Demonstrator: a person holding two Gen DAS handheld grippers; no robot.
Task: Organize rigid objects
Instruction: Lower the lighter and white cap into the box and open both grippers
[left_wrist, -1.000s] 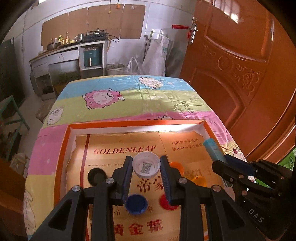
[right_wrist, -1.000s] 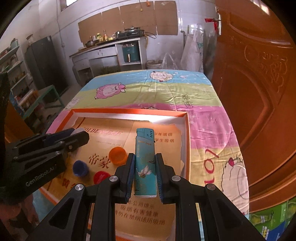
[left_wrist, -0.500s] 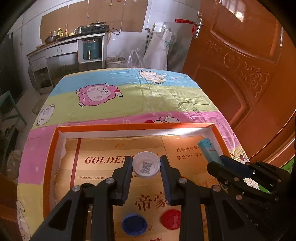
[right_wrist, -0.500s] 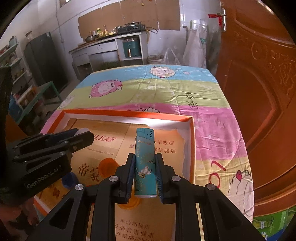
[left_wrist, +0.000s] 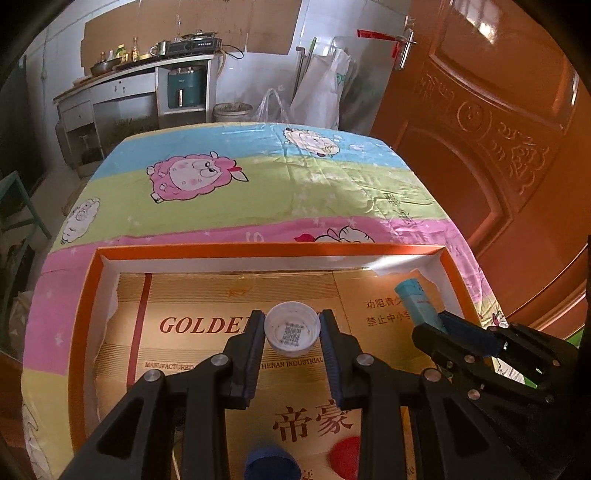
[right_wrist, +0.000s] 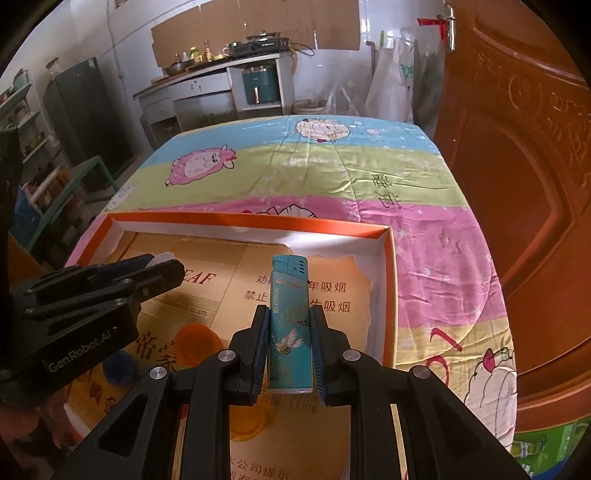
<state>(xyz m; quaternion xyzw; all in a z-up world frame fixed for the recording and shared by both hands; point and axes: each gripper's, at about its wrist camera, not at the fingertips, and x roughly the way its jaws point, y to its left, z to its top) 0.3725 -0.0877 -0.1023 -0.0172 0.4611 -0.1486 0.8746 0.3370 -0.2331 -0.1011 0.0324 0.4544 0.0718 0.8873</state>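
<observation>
Above the orange-rimmed box, as seen from the left wrist, a white bottle cap is clamped open side up between the narrowed jaws of the left gripper, over the box's printed cardboard floor and short of its far wall; a blue cap and a red cap are seen on the floor nearer the camera. Over the same box, from the right wrist, a teal lighter is held by the right gripper, its long axis pointing along the fingers toward the far wall, nearer the box's right wall, so this hand is judged better placed for that side, with an orange cap on the floor to the left.
</observation>
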